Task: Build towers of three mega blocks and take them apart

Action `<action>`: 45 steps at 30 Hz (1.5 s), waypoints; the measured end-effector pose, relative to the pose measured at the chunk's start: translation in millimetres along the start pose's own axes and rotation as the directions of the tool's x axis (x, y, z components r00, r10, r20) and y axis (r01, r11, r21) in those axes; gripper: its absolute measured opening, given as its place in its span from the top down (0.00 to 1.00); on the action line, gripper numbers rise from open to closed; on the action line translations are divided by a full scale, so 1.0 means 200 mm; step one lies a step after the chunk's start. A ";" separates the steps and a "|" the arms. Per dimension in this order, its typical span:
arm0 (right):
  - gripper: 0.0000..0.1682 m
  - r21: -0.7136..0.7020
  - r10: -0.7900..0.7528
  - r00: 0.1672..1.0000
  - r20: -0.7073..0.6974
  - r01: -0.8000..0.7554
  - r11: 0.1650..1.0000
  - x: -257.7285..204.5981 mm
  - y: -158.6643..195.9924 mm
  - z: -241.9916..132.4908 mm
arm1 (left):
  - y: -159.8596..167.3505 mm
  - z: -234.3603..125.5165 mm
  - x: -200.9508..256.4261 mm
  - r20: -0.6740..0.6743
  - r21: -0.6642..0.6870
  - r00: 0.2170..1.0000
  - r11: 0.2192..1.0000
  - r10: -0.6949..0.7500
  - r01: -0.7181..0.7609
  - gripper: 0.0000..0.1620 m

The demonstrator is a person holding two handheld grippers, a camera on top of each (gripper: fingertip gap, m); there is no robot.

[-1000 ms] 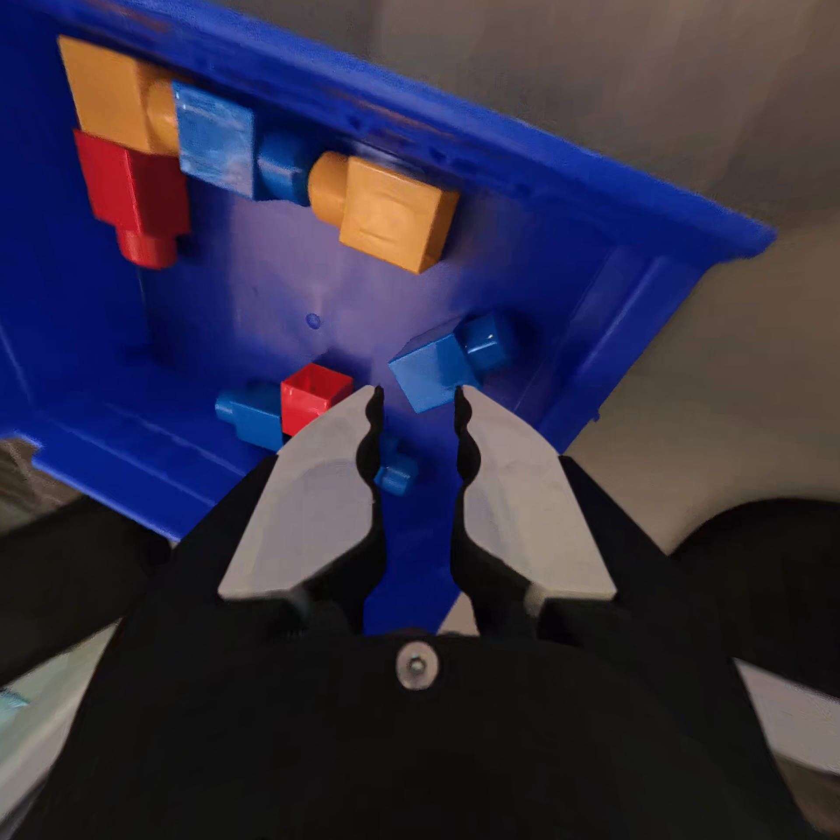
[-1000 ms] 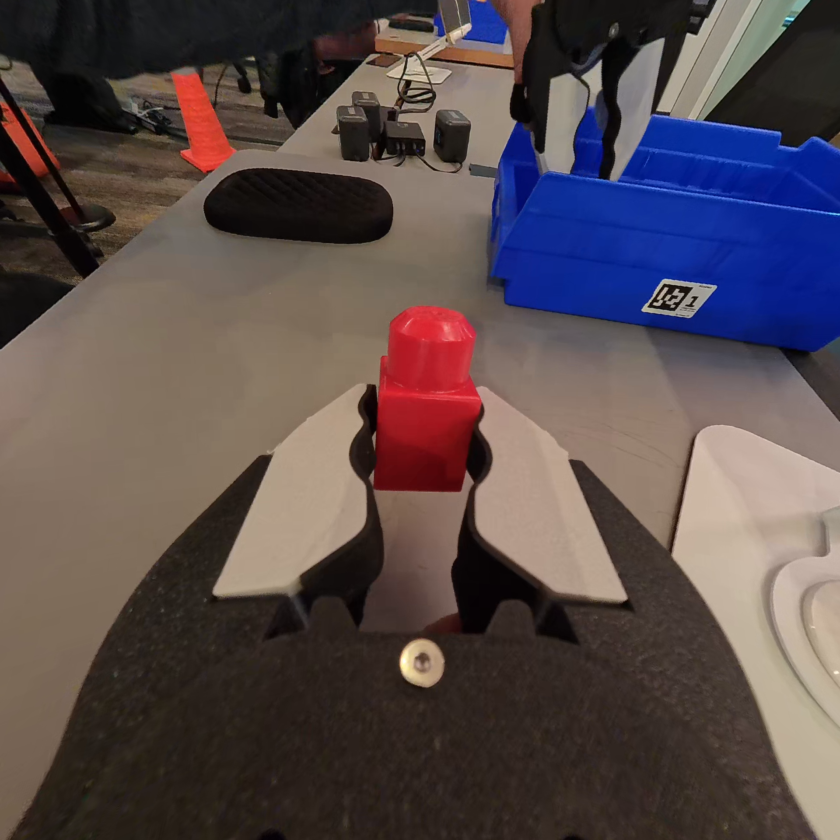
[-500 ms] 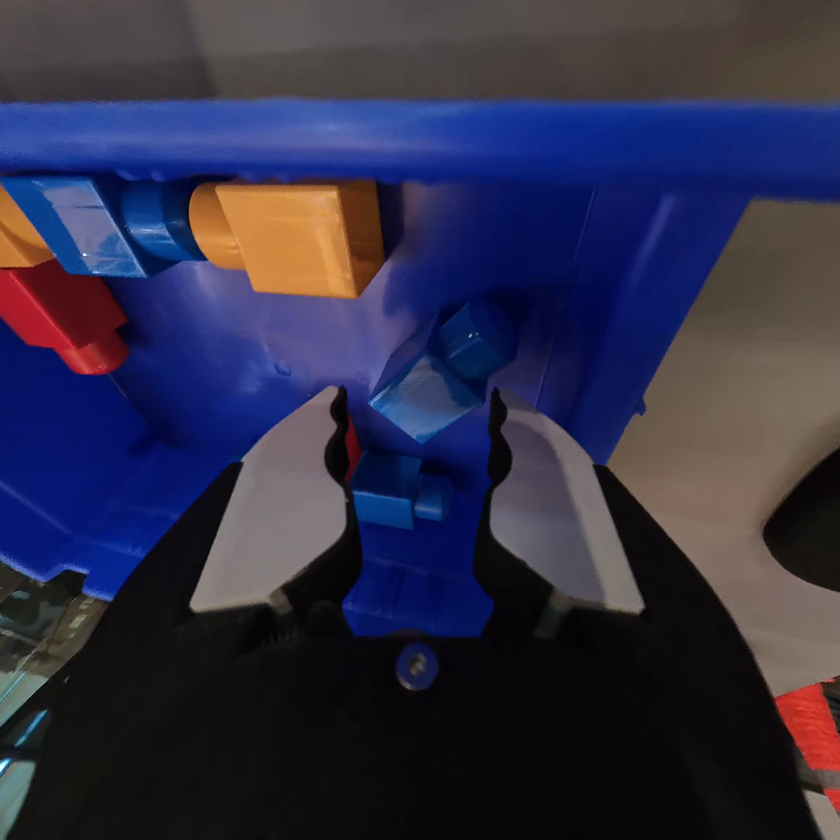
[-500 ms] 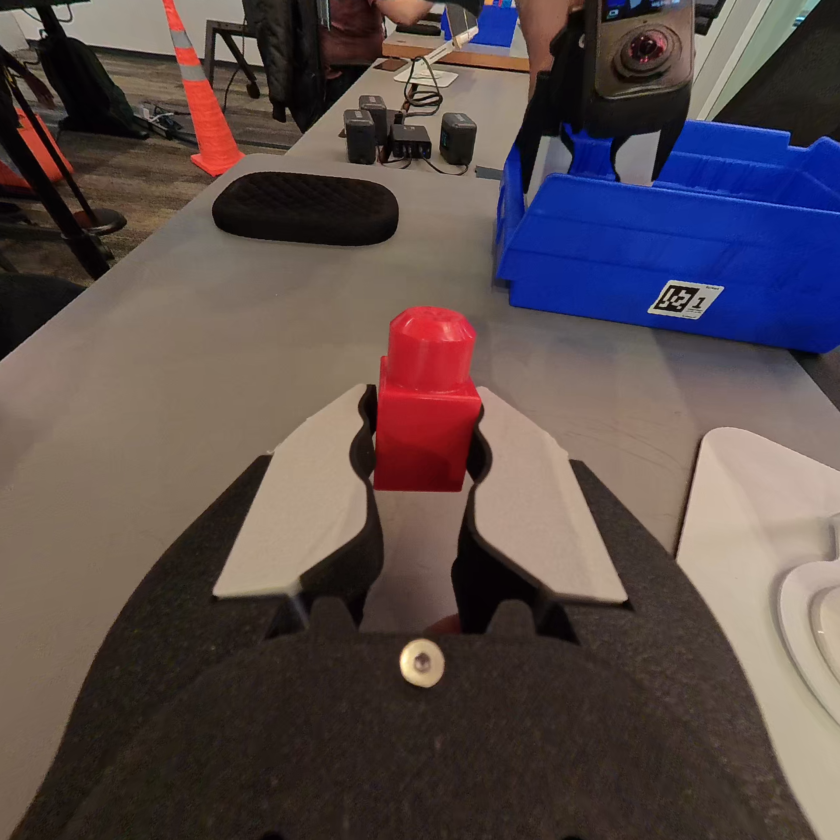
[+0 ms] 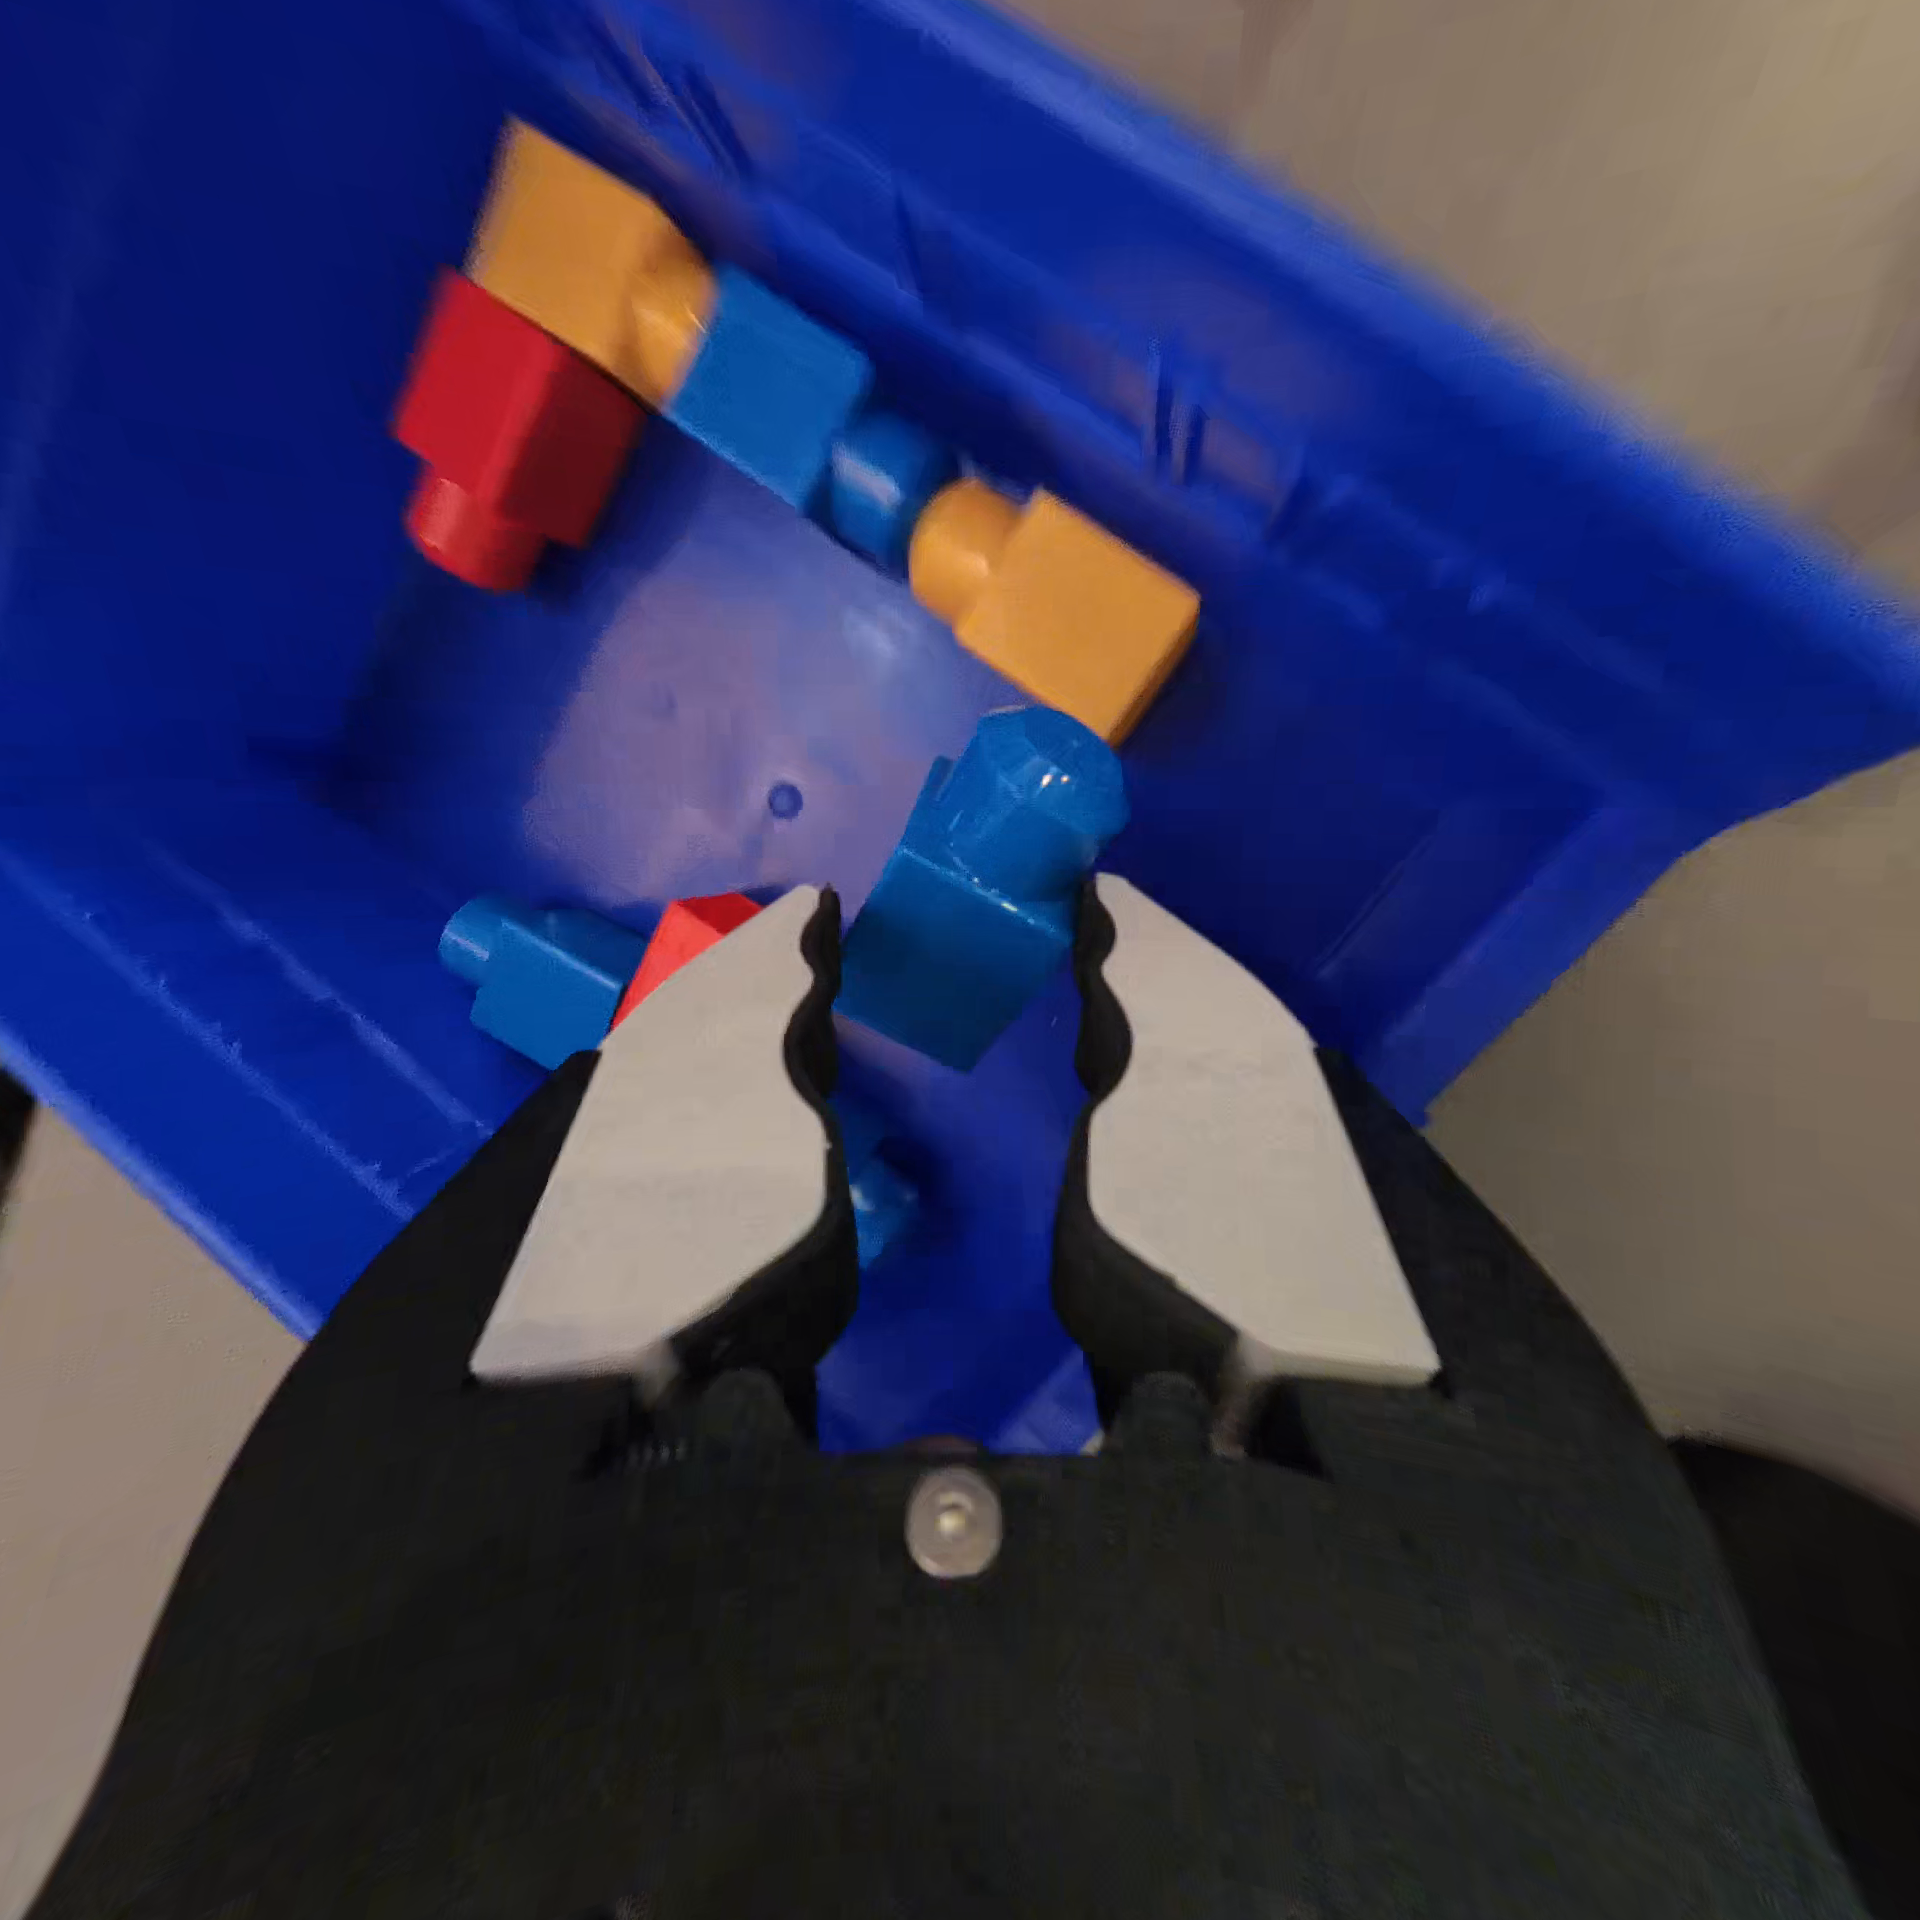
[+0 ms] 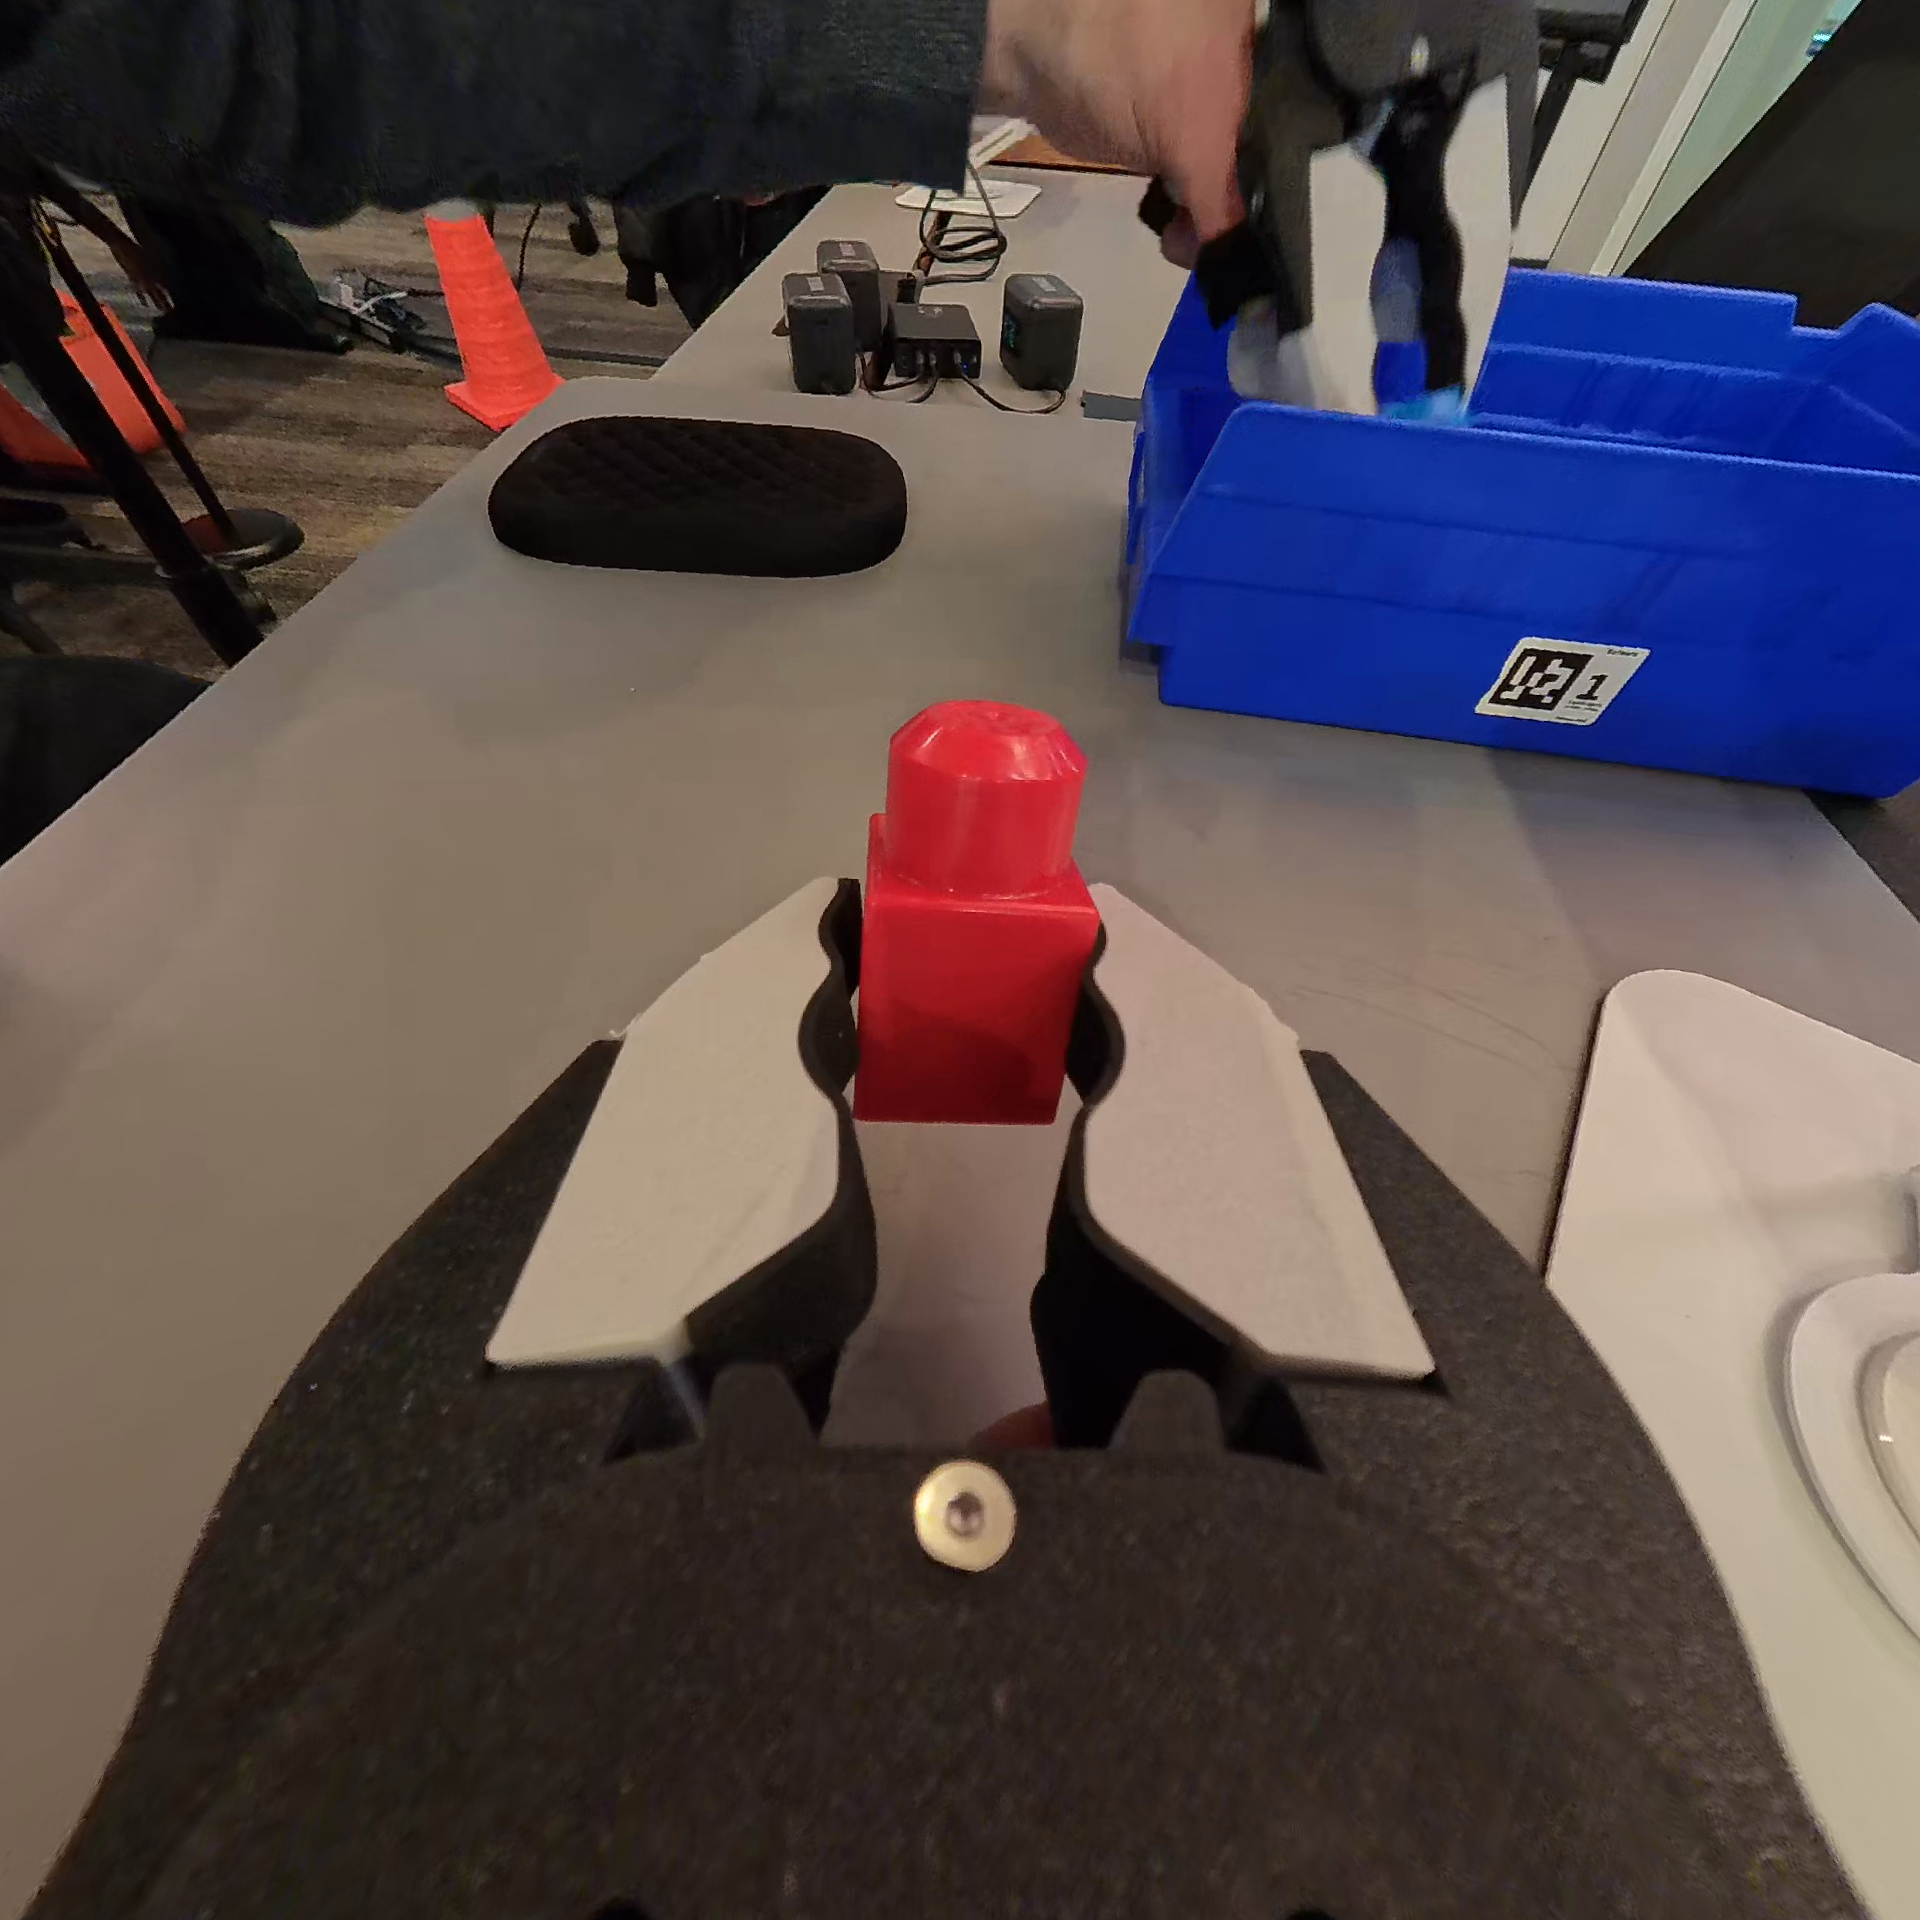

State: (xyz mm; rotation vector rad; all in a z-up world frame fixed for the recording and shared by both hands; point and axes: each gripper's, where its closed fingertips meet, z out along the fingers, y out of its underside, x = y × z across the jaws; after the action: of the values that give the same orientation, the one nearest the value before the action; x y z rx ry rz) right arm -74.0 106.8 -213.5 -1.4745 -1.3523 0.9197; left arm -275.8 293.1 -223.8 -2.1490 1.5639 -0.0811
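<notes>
The left gripper (image 5: 951, 971) pinched a tilted blue block (image 5: 971, 914) between its fingers, above the blue bin (image 5: 1455, 540) at the table's far right edge. It was held crooked, so it could twist and drop. The right gripper (image 6: 971, 1003) squeezed a red block (image 6: 971, 956) standing upright near the middle of the grey table (image 6: 468, 810). A hard push down could tip it.
</notes>
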 end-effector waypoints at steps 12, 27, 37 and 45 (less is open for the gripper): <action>0.78 0.059 0.079 0.997 -0.019 -0.078 0.995 0.06 -0.03 -0.03 | -0.62 -0.55 0.45 -0.435 0.683 0.858 0.521 -0.272 0.511 0.75; 0.78 0.101 0.132 0.991 -0.006 -0.131 0.986 0.08 -0.05 -0.06 | -0.99 -0.35 1.02 -0.689 0.610 0.713 0.424 -0.134 0.669 0.75; 0.78 0.120 0.135 0.991 0.017 -0.137 0.983 0.08 -0.06 -0.07 | -1.00 -0.30 1.06 -0.737 0.580 0.672 0.441 -0.074 0.685 0.75; 0.79 0.132 0.136 0.989 0.051 -0.142 0.981 0.06 -0.07 -0.08 | -1.01 -0.26 1.09 -0.752 0.559 0.657 0.481 -0.050 0.676 0.76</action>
State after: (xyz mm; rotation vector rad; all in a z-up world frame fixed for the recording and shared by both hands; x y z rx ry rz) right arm -61.9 116.5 -194.2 -1.4661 -1.2033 1.1152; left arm -39.5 123.3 -144.3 -1.6424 0.8812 -1.5811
